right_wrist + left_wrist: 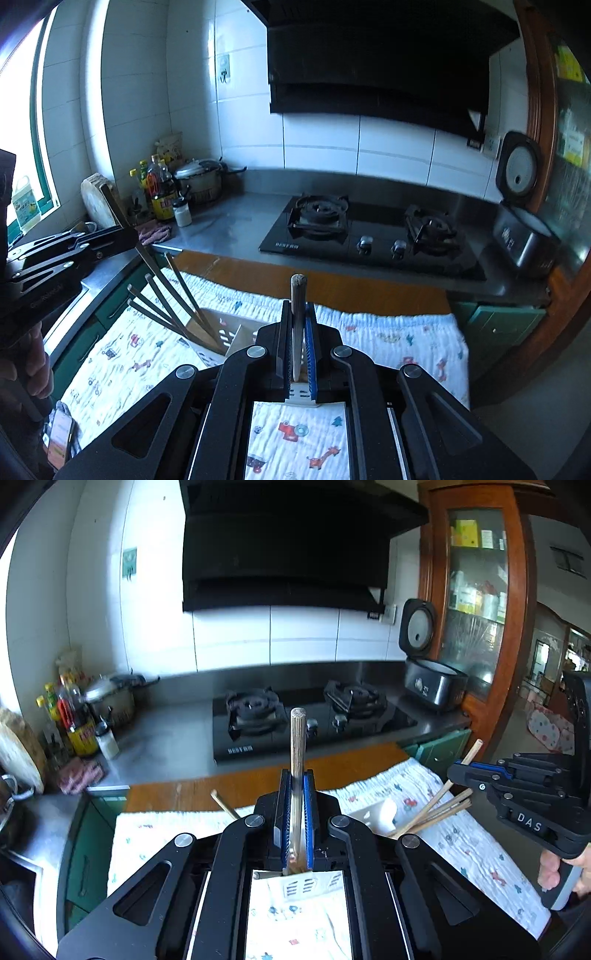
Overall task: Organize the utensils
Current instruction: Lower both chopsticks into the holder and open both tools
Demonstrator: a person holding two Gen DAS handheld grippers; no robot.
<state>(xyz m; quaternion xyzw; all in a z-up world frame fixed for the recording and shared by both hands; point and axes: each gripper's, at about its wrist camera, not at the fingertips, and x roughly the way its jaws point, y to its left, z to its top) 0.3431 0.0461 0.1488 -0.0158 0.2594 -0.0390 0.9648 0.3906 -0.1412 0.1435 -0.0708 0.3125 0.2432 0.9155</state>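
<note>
My left gripper (296,775) is shut on a wooden chopstick (297,746) that stands upright between its blue pads, above a white slotted utensil holder (373,814). My right gripper (298,308) is shut on another chopstick (297,291), also upright, over the same holder (229,338). Several chopsticks (166,306) lean in the holder's left compartment; they also show in the left wrist view (439,805). The right gripper shows in the left wrist view (458,766) holding its chopstick (471,753). The left gripper shows in the right wrist view (133,236).
The holder stands on a white printed cloth (461,830) over a wooden table (332,284). Behind are a steel counter with a gas stove (310,720), a rice cooker (432,686), bottles (74,716) and a pot (199,181). A phone (59,439) lies at the cloth's left edge.
</note>
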